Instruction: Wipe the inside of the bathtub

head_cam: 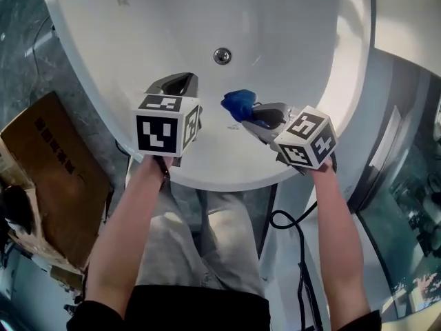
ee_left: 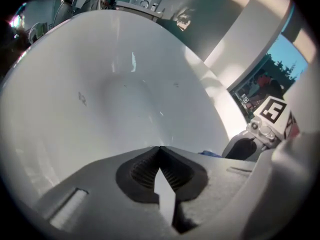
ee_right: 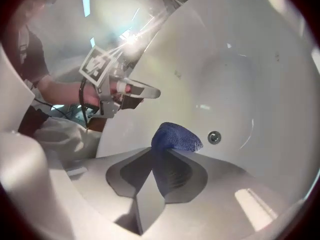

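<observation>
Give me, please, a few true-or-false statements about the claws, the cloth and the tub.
1. The right claw is shut on the blue cloth. True.
2. The left claw holds a sponge. False: it is shut and empty.
3. The drain sits in the bathtub's floor. True.
4. The cardboard lies inside the bathtub. False: it lies outside, on the person's left.

Inspector A: Colour of bathtub [head_cam: 289,40] and cloth [head_cam: 239,104]?
Inspector B: White, with a silver drain [head_cam: 222,56]. The cloth is blue.
Inspector A: And the left gripper [head_cam: 180,80]?
Inspector B: Grey jaws; cube has black squares on white. Brown cardboard [head_cam: 55,171]; dark, veined floor [head_cam: 21,47].
</observation>
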A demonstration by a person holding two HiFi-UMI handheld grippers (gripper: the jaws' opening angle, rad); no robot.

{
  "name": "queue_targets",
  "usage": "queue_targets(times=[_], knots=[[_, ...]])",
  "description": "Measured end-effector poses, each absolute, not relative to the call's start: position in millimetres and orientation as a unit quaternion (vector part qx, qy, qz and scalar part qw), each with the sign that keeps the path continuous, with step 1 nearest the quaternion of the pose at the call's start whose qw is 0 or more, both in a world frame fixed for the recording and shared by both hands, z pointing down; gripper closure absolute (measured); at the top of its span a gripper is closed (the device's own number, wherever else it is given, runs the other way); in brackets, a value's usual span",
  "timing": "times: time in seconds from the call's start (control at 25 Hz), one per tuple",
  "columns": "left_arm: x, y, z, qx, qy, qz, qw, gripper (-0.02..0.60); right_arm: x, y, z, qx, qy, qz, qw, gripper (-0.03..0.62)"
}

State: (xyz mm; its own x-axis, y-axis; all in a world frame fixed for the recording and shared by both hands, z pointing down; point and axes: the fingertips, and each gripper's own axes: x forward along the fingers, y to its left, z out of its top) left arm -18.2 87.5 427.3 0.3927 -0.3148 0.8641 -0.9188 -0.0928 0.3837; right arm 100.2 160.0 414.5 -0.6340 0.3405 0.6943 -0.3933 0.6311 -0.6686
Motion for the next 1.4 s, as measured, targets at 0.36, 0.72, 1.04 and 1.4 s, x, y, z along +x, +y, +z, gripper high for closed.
queue_targets(times=[0.36,0.72,1.04,1.4], knots=[[-10,82,475,0.642,-0.472,0.296,0.527,0.577,107,101,505,0.066,-0.788,0.395,0.468,0.517],[-8,83,526,0.598,-0.499,0.286,0.557,0.577,102,89,592,0.028,-0.763,0.391,0.513,0.517],[-1,92,558,0.594,-0.477,0.289,0.580,0.577,94,114,658,-0.026,-0.741,0.356,0.569,0.517],[1,97,578,0.586,-0.475,0.278,0.595,0.577,100,149,690,-0.064,-0.723,0.343,0.597,0.517]])
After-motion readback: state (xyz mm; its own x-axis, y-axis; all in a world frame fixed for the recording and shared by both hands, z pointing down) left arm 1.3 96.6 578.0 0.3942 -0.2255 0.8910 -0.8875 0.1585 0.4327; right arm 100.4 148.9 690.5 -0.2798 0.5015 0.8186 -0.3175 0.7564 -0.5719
